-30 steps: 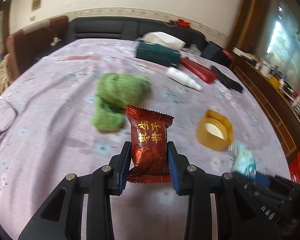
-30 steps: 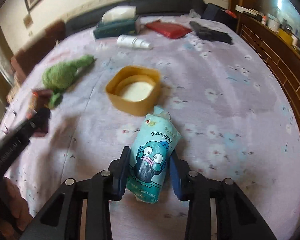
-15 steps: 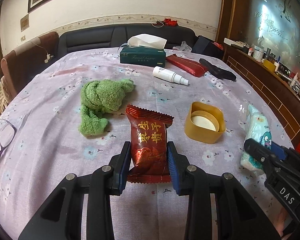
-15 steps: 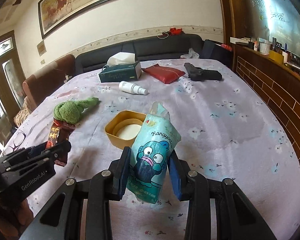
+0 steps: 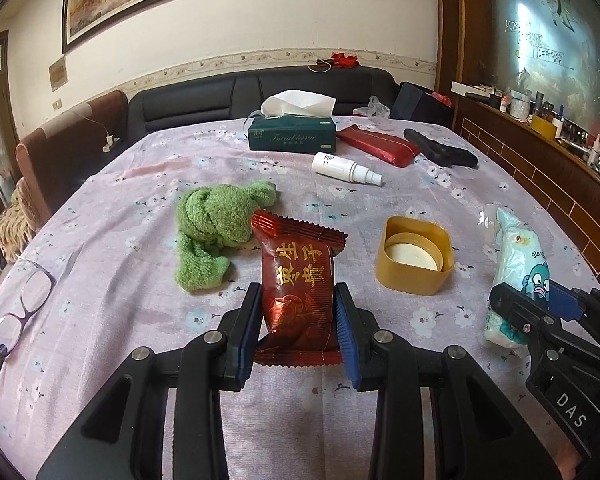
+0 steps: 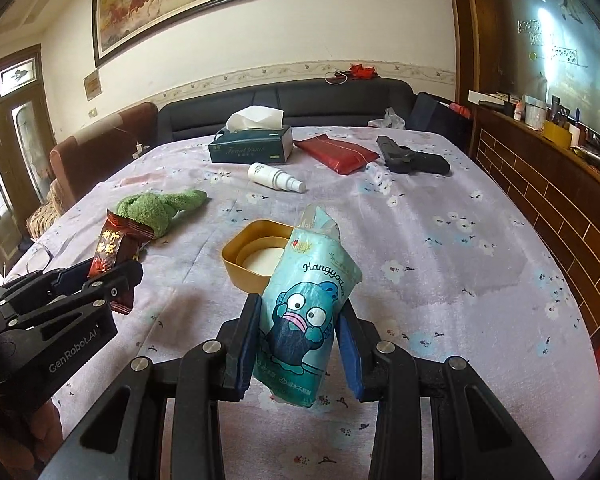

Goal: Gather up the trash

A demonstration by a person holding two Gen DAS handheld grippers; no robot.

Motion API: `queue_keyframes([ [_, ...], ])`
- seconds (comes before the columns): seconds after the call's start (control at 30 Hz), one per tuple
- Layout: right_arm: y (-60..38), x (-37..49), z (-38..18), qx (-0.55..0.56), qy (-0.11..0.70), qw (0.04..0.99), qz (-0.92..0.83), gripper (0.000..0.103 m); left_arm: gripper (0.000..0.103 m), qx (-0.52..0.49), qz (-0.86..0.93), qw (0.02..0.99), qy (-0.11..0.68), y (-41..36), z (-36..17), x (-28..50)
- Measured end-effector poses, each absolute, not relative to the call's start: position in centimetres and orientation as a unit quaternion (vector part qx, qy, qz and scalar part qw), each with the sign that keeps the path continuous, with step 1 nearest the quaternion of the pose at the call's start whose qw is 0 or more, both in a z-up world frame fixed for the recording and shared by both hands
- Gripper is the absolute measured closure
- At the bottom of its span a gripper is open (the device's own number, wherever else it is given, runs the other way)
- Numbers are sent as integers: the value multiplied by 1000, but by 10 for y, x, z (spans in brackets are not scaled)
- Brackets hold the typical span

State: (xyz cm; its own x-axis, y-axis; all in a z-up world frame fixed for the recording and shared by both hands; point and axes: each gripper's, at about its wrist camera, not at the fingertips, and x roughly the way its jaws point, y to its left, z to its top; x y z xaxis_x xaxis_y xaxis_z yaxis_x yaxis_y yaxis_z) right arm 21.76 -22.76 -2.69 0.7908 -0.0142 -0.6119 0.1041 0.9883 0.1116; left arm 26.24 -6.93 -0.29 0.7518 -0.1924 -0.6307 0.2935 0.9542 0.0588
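1. The left hand-held gripper [image 5: 298, 332] is level and clamped on the red snack wrapper [image 5: 296, 292], which stands upright above the desk [image 5: 112, 264].
2. The right hand-held gripper [image 6: 300, 344] pinches the teal tissue pack [image 6: 304, 312], tilted right, near the yellow lid [image 6: 256, 256].

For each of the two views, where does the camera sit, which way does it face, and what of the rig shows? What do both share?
Left wrist view: sits behind the left gripper, facing across the table toward the sofa; red snack packet clamped; right gripper at right edge.
Right wrist view: sits behind the right gripper, same heading; blue tissue pack clamped; left gripper at left.
Shared: yellow lid, green towel, tissue box.
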Motion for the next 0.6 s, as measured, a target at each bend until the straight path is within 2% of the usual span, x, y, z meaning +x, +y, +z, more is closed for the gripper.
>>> queue_keyframes([
  [0.6, -228, 215, -25, 70, 319, 945, -31, 64, 70, 82, -128, 935, 320, -71, -1, 261],
])
